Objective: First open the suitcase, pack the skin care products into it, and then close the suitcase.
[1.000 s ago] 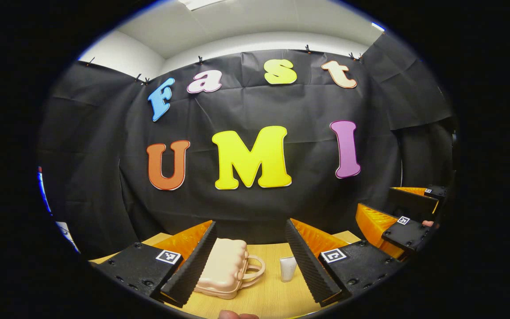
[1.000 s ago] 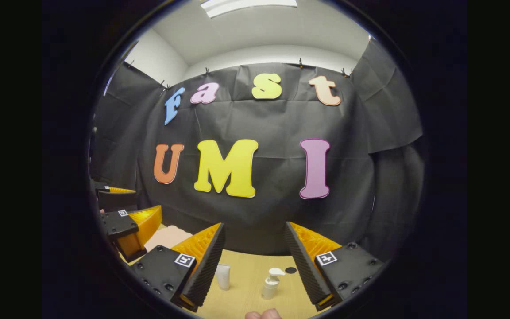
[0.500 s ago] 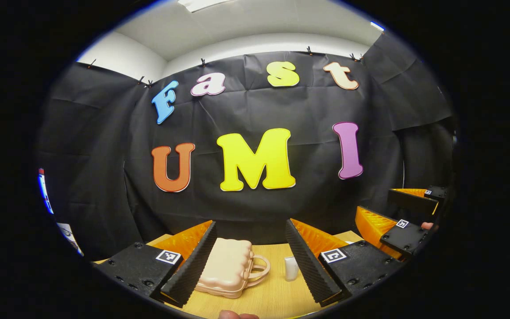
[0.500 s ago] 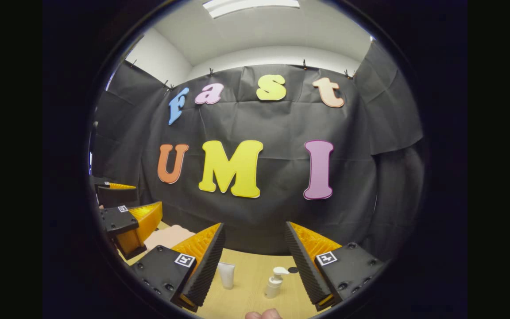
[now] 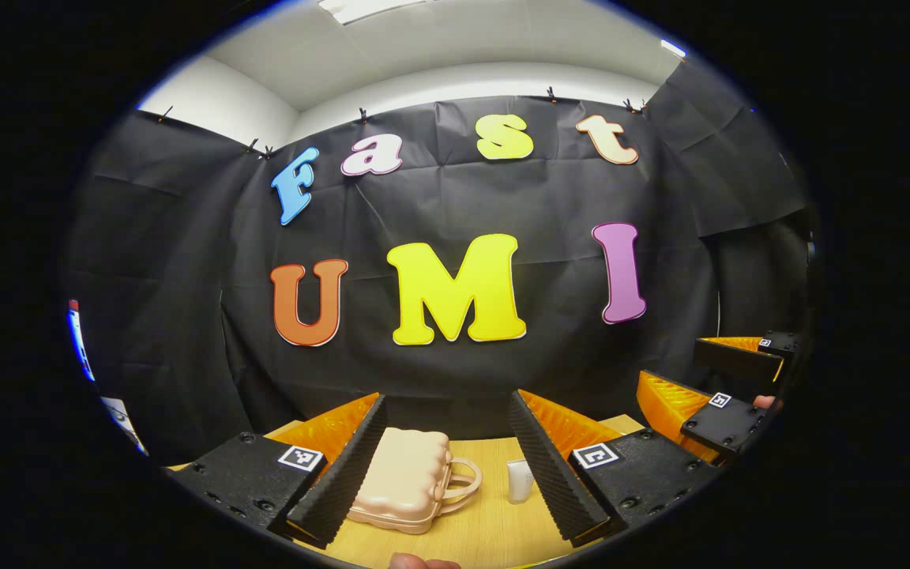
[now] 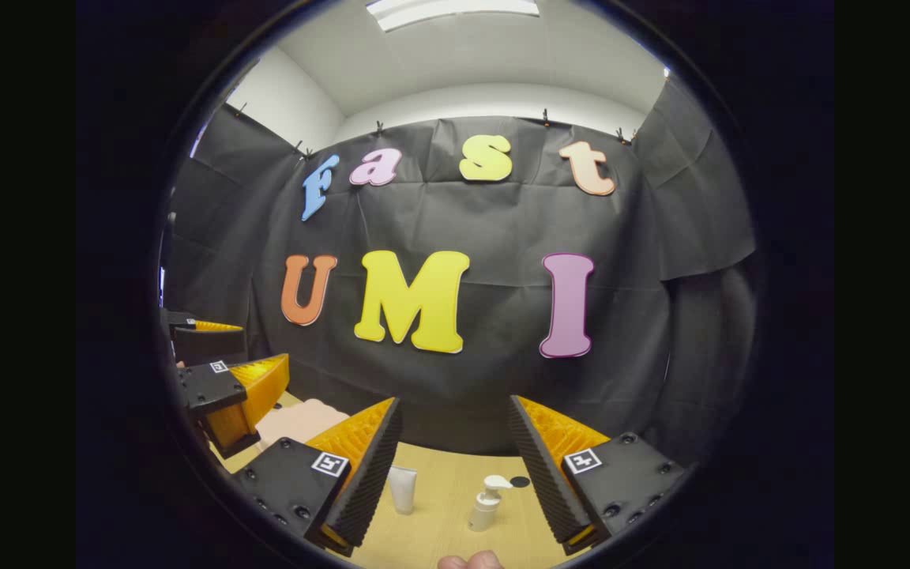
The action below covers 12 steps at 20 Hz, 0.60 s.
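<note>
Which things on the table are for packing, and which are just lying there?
For the job:
- suitcase, closed, lying flat
- white tube, standing
- pump bottle, standing

Just lying about:
- small dark disc on the table, behind the pump bottle

Both grippers are open and hold nothing.

We've tipped both views down a bit: suitcase [image 5: 404, 482], tube [image 6: 402, 488] & pump bottle [image 6: 486, 503] sit slightly higher in frame vs 1 s ago.

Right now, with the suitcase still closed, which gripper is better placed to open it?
Probably the left gripper. The closed suitcase lies on the table straight ahead between its open fingers. The right gripper, also open, faces the tube and pump bottle.
</note>
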### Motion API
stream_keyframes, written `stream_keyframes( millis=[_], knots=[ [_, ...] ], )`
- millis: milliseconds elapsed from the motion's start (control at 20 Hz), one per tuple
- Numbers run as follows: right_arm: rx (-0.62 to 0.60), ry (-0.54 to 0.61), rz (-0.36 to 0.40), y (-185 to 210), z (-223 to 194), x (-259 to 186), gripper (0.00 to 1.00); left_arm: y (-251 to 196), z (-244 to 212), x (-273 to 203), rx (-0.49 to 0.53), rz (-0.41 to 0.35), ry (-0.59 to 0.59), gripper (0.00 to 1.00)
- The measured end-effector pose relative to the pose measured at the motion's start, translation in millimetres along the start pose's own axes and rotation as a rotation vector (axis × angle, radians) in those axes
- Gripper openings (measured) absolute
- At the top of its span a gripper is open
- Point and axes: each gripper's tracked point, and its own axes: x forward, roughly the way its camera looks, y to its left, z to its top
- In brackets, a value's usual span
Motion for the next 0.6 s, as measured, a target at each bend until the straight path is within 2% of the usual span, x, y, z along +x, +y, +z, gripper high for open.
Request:
stream_keyframes(
  millis=[200, 300, 450, 600],
  knots=[
    [0.024, -0.011, -0.005, -9.0, -2.8, -1.4, 0.8, 3.4, -3.2, -2.8, -0.002, 0.023, -0.002, 0.99],
    [0.023, 0.03, -0.033, -13.9, -14.7, 3.7, 0.8, -1.8, -17.5, 3.5, -0.009, -0.013, 0.043, 0.98],
    [0.005, 0.032, -0.067, -14.7, -13.8, 12.4, 0.8, 5.6, -28.0, 19.1, -0.011, -0.061, 0.06, 1.0],
    [0.0, 0.075, -0.128, -9.8, -27.2, 24.8, 0.8, 14.4, -53.5, 42.1, -0.007, -0.14, 0.114, 1.0]
  ],
)
